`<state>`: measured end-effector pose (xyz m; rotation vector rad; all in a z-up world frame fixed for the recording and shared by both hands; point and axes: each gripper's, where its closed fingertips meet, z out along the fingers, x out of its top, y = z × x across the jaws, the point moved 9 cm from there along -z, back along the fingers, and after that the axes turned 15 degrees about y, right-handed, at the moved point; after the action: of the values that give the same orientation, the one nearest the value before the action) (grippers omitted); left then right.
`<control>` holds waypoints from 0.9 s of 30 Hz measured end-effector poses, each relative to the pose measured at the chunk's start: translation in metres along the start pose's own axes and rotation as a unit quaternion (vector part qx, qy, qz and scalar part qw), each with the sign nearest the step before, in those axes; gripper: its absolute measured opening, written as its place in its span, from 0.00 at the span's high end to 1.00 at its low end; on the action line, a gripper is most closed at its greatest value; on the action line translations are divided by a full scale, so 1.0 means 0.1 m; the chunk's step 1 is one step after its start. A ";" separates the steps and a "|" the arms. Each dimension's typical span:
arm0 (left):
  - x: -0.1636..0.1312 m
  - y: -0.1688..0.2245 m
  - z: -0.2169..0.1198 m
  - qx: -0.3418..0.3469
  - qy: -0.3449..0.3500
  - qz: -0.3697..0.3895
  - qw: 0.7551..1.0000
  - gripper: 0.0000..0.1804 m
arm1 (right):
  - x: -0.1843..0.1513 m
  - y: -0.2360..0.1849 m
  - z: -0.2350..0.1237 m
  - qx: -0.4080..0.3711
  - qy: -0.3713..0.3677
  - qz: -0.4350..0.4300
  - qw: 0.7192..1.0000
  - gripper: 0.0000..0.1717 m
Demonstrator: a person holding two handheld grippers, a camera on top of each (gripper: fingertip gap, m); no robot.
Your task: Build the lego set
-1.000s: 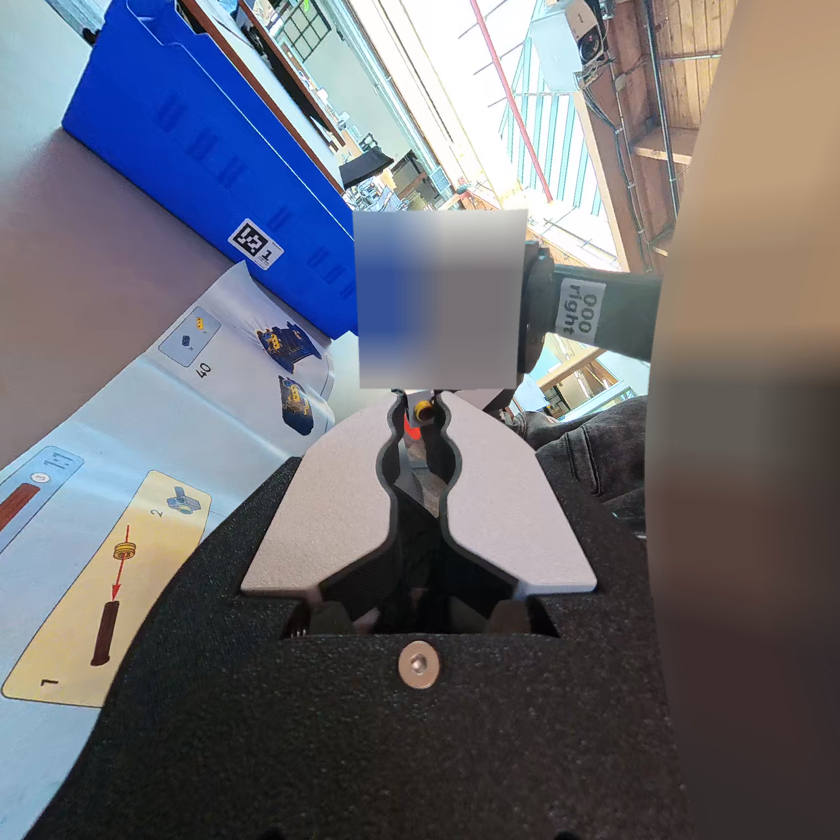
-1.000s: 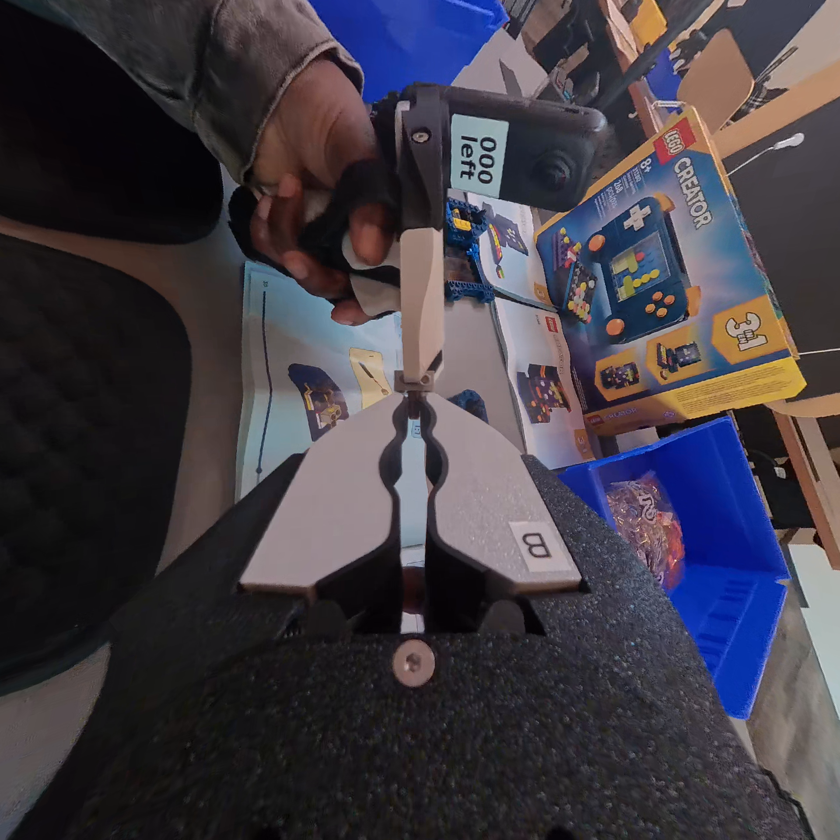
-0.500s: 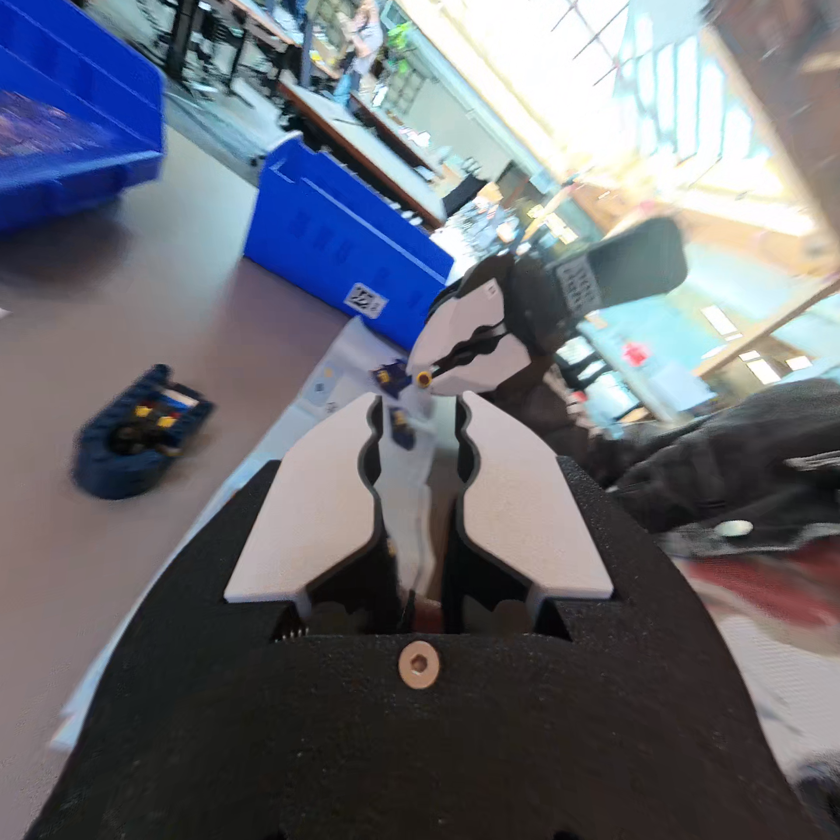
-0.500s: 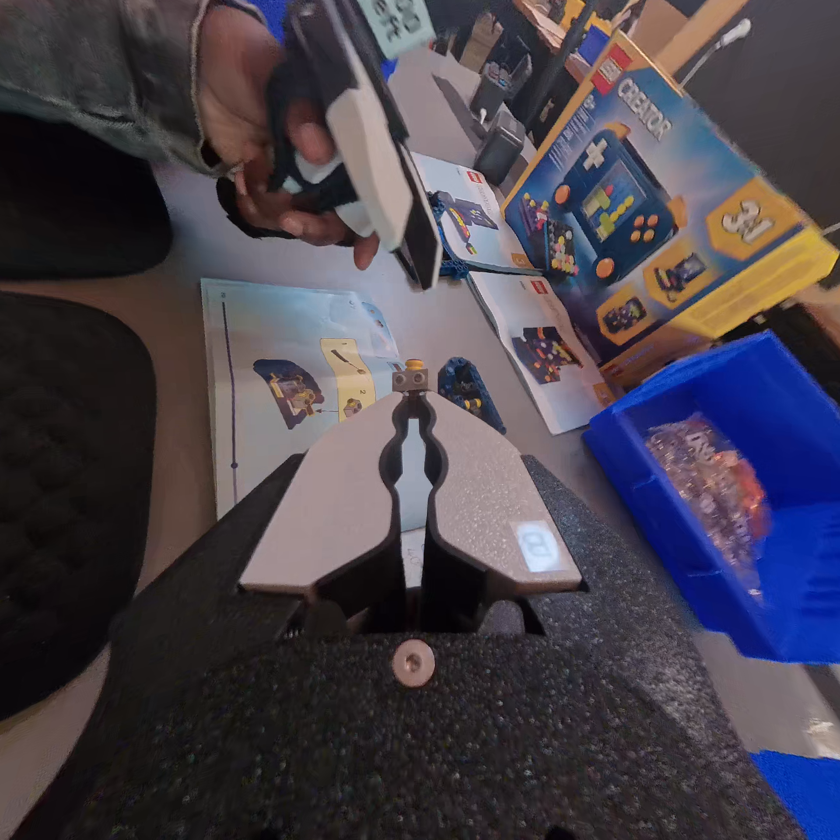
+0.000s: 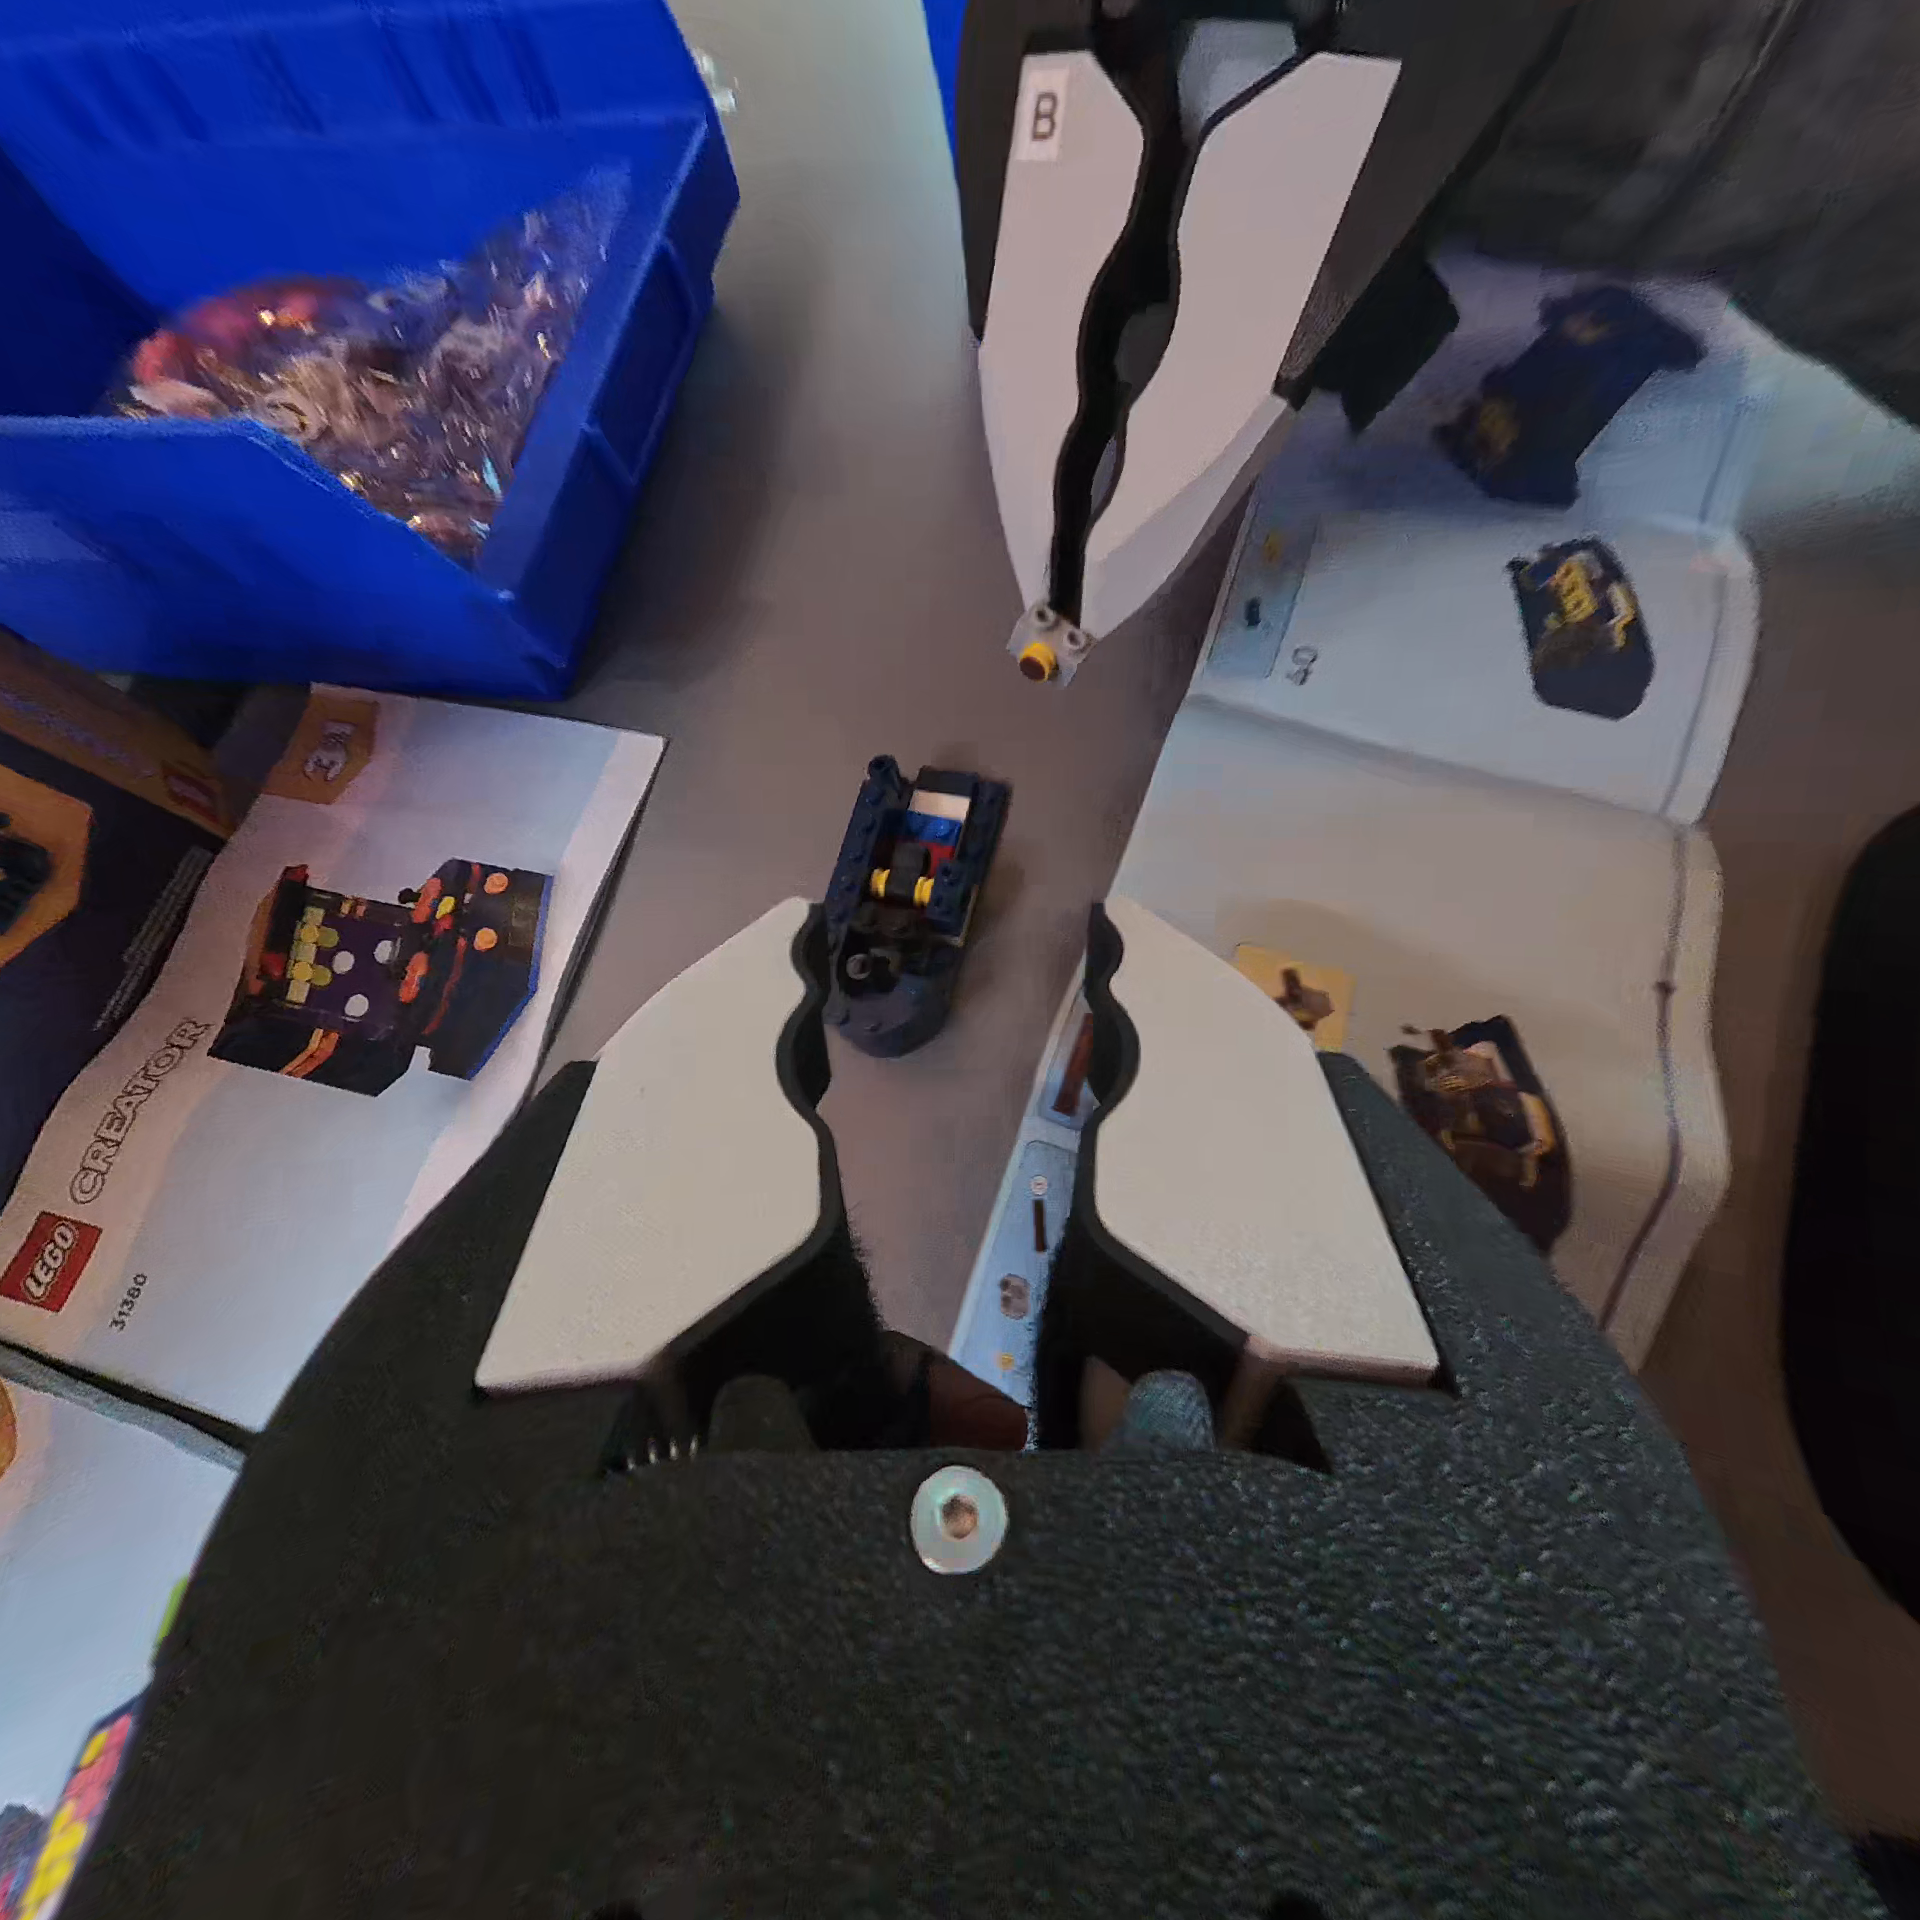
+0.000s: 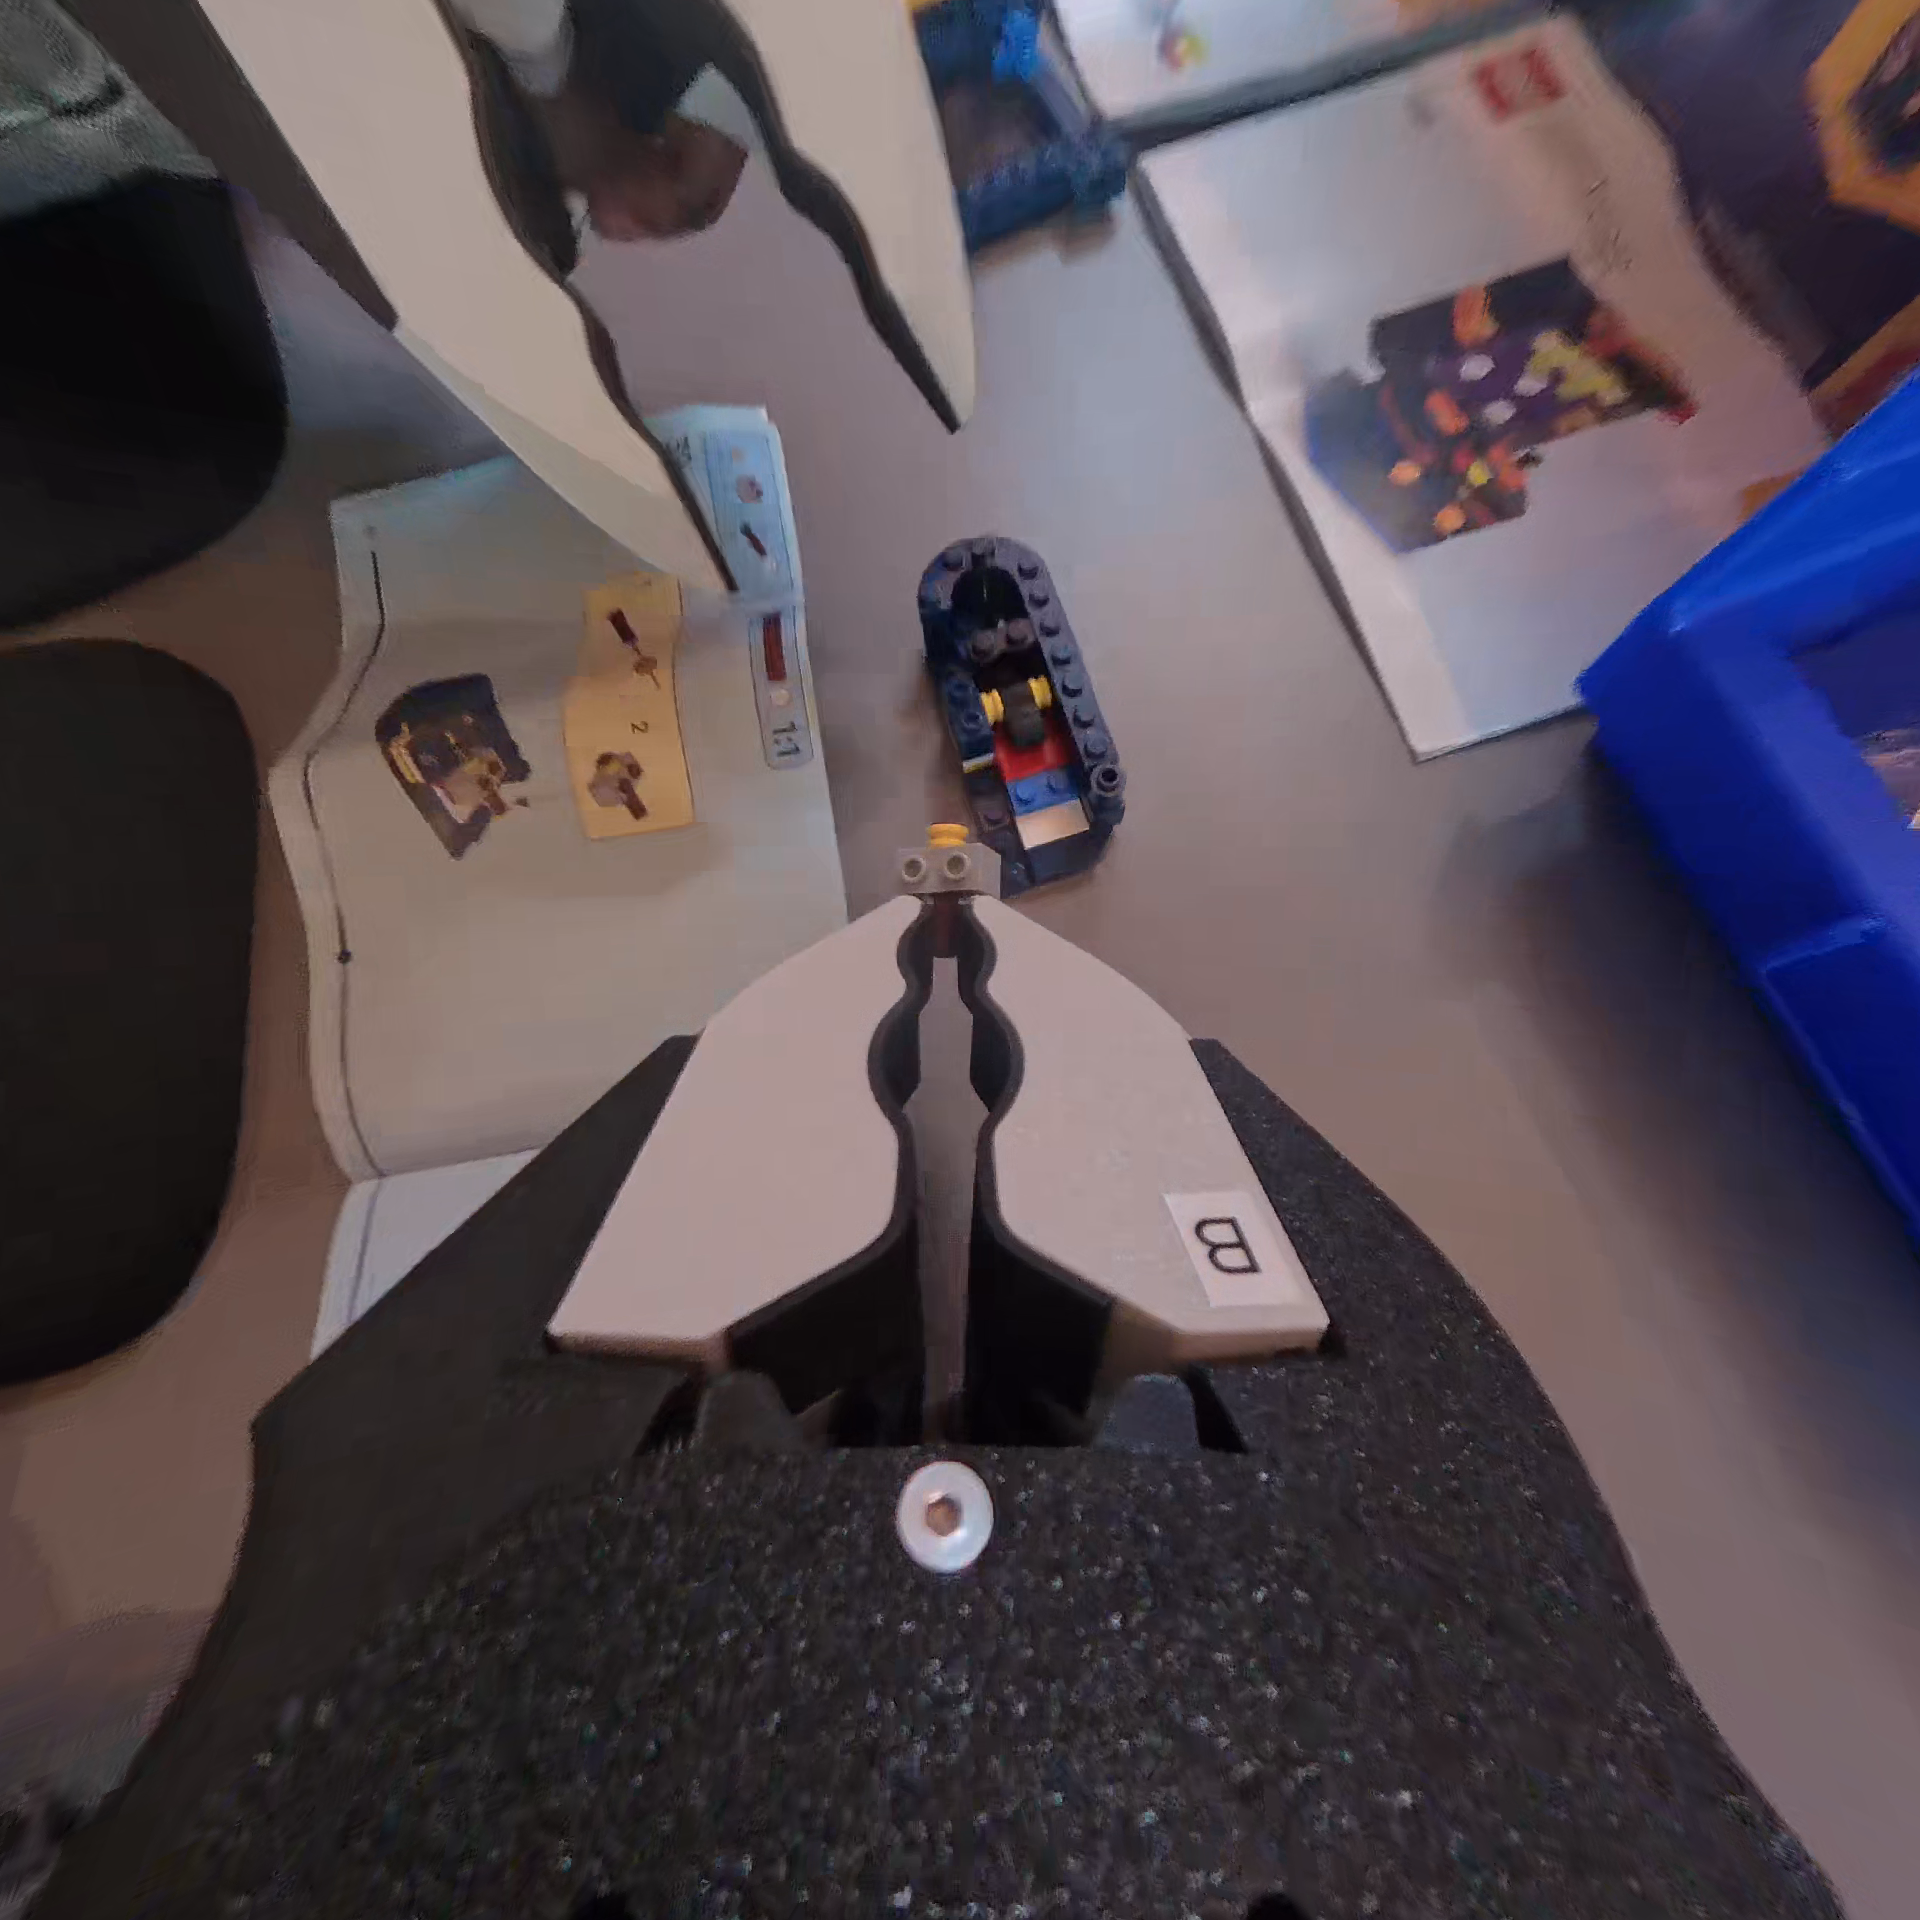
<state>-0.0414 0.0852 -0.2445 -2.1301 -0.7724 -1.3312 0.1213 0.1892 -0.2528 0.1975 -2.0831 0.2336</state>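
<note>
The blue bin (image 5: 312, 540) is cut off, its bagged contents (image 5: 364, 374) blurred.

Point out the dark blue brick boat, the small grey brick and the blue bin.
dark blue brick boat (image 6: 1023, 707): right wrist view, inner deck.
small grey brick (image 6: 940, 868): right wrist view, studded face.
blue bin (image 5: 260, 540): left wrist view, front wall.

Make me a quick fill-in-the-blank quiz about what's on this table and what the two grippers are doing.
1. The right gripper is shut on a small ____ brick with a yellow stud.
2. The left gripper's fingers stand ____.
3. The boat-shaped brick model lies on the table, mostly dark ____.
4. The plastic bin is ____.

Missing words: grey; open; blue; blue
</note>
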 end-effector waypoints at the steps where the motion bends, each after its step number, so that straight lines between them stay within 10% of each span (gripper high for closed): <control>1: -0.03 -0.03 0.05 -0.005 -0.015 0.007 1.000 0.74 | -0.04 0.04 0.05 0.016 -0.009 0.005 1.000 0.98; 27: -0.33 -0.18 0.33 -0.034 -0.022 0.022 0.999 0.73 | -0.02 0.34 0.42 0.106 -0.095 -0.002 0.990 0.98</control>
<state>-0.0452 0.1141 -0.2852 -2.2227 -0.7036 -1.3099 0.0791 0.2114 -0.2783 0.3634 -2.2443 0.4490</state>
